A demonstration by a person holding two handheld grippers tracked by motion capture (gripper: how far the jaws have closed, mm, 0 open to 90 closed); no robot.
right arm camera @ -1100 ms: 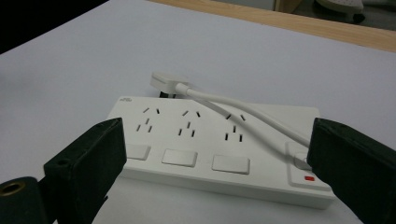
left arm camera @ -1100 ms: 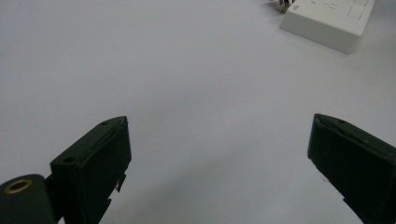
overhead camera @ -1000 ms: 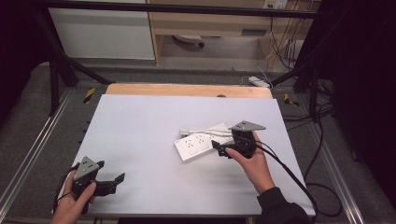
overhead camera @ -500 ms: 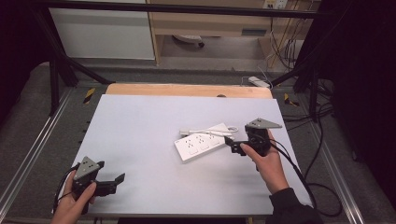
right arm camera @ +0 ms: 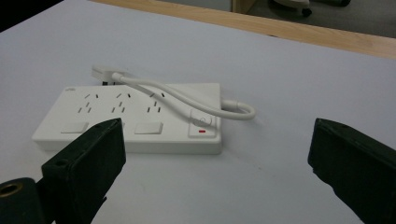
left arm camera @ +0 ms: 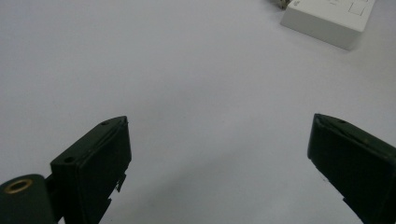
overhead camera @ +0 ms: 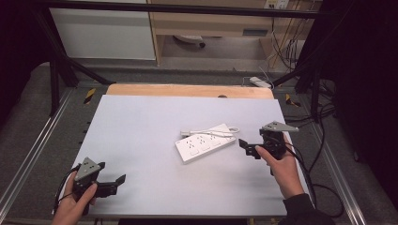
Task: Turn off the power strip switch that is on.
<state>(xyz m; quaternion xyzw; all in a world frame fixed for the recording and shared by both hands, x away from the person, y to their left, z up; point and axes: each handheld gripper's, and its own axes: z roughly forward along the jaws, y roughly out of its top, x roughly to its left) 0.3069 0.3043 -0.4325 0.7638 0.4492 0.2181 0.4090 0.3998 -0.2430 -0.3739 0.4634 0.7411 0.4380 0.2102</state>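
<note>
Down at the near left corner of the pale grey desk [overhead camera: 141, 131], the left gripper [overhead camera: 115, 182] rests in the person's left hand [overhead camera: 70, 208] with its black jaws spread wide and nothing between them; in the left gripper view only bare desk lies between them, with a corner of the flat white plastic power strip [overhead camera: 205, 143] far off at the upper right. That strip lies a little right of the desk's middle, its long axis running slantwise from the near left up toward the far right edge, socket face up. Its short white cable [right arm camera: 187, 100] loops back over the top, from the switch end to the plug beyond the strip's far edge. The right gripper [overhead camera: 248, 147], in the right hand [overhead camera: 281, 164] near the right edge, is much the nearer one: it points at the strip's switch end, just beside it but not touching. Its jaws stand wide open and hold nothing. Judging from this, a straight reach toward the left would bring them onto that end.
</note>
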